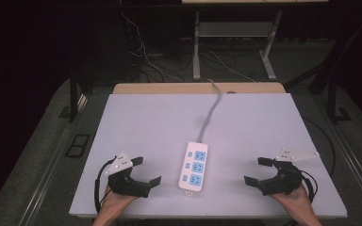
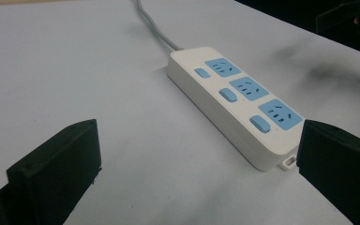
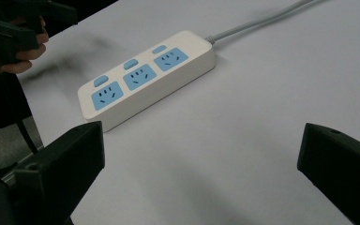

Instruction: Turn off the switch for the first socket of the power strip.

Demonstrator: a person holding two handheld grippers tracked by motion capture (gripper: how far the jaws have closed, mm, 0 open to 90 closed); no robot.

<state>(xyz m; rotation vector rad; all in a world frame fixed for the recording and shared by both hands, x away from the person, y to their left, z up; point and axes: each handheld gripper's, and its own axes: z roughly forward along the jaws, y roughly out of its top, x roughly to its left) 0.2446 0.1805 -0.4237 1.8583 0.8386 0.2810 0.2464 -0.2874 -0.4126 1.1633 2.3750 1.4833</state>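
A white power strip (image 1: 194,166) with three blue sockets and three blue switches lies near the front middle of the table, its grey cable (image 1: 210,112) running to the far edge. My left gripper (image 1: 147,171) rests at the front left, jaws wide open and empty, pointing toward the power strip (image 2: 236,101). My right gripper (image 1: 257,170) rests at the front right, also open and empty, facing the power strip (image 3: 145,78) from the other side. Neither gripper touches it. The left hand and its gripper (image 3: 14,33) show at the far left of the right gripper view.
The pale grey tabletop (image 1: 160,122) has a wooden strip (image 1: 169,88) along its far edge. Beyond it stand desk legs (image 1: 196,47) and loose cables on a dark floor. Bare surface lies on both sides of the strip.
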